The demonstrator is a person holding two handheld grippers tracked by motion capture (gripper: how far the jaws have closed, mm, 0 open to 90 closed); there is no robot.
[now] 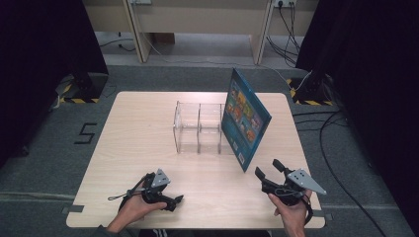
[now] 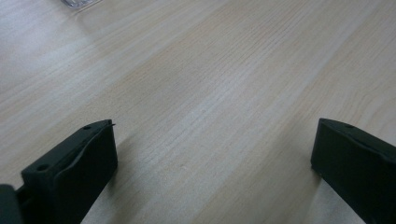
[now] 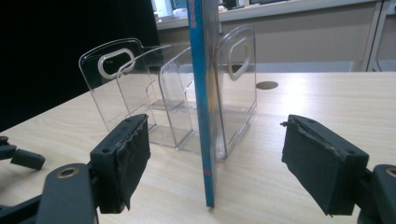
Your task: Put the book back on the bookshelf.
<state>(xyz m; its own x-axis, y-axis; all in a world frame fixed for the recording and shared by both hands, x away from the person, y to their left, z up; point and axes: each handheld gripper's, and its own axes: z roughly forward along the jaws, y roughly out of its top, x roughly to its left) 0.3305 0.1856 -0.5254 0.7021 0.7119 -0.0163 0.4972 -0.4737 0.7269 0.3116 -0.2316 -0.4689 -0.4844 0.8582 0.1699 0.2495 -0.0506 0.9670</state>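
My book (image 3: 201,93) runs off the top edge in the right gripper view, so its spine lettering is cut short and too blurred to read. The book also hides part of the clear rack (image 3: 154,93) behind it. In the high view the cover pictures on the book (image 1: 245,118) are too small to make out. Through my left tongs (image 2: 212,158) 1 corner of the rack (image 2: 79,3) peeks in at the top edge, the rest cut off.

A blue book (image 1: 245,117) stands against a clear divider rack (image 1: 197,127) mid-bench (image 1: 138,143); left claw (image 1: 170,201) and right claw (image 1: 269,169) rest near the front edge.
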